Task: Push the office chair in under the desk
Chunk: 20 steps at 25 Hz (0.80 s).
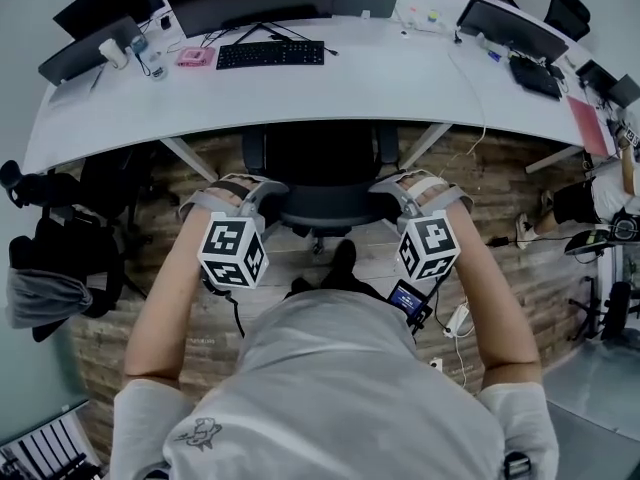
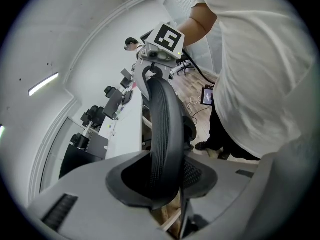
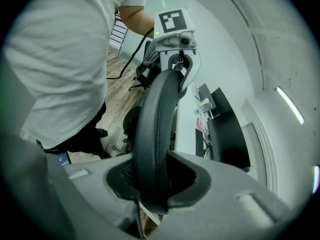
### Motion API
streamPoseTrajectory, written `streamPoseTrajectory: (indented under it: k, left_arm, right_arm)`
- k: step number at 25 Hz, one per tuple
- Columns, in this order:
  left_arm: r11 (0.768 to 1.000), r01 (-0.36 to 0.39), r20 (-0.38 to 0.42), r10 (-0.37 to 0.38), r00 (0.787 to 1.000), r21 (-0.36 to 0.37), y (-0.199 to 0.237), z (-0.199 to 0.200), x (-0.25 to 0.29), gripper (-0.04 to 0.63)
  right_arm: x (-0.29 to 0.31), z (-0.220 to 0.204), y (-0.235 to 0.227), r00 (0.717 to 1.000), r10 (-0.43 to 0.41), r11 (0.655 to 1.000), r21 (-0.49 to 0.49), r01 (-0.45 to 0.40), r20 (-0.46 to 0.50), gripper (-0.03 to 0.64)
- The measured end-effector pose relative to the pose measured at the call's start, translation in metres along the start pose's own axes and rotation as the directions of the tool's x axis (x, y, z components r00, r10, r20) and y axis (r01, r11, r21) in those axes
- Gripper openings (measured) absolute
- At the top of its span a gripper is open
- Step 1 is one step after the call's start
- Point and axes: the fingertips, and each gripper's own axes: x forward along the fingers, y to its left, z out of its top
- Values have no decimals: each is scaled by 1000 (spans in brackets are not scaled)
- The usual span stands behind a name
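Left claw (image 2: pixel 161 186) on black mesh chair (image 2: pixel 163 115)

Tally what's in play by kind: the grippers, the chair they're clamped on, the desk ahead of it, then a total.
grippers: 2, left gripper and right gripper
office chair: 1, backrest clamped by both
desk: 1
total: 4

The black mesh-backed office chair (image 1: pixel 320 168) has a matt plastic rim; the long white desk top (image 1: pixel 400 78) looks smooth, the brown plank floor (image 1: pixel 500 183) wooden.
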Motion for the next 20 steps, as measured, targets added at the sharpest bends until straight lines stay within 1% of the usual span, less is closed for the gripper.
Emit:
streamPoseTrajectory:
  k: [6, 9, 14, 20]
  left_arm:
    - [1000, 13, -9, -13, 1000, -21, 14, 1, 11, 127]
    - [1000, 6, -18, -6, 1000, -28, 22, 4, 19, 127]
    - [999, -7, -36, 5, 999, -36, 47, 4, 36, 127]
    - [999, -19, -52, 18, 999, -29, 82, -8, 55, 127]
  right_arm:
    - [8, -15, -12, 1000, 13, 1000, -26, -13, 6, 83]
    - [11, -27, -19, 1000, 10, 999, -42, -10, 2, 81]
    - [21, -51, -41, 1000, -2, 998, -64, 1, -10, 80]
    - [38, -71, -71, 1000, -18, 997, -75, 17, -23, 77]
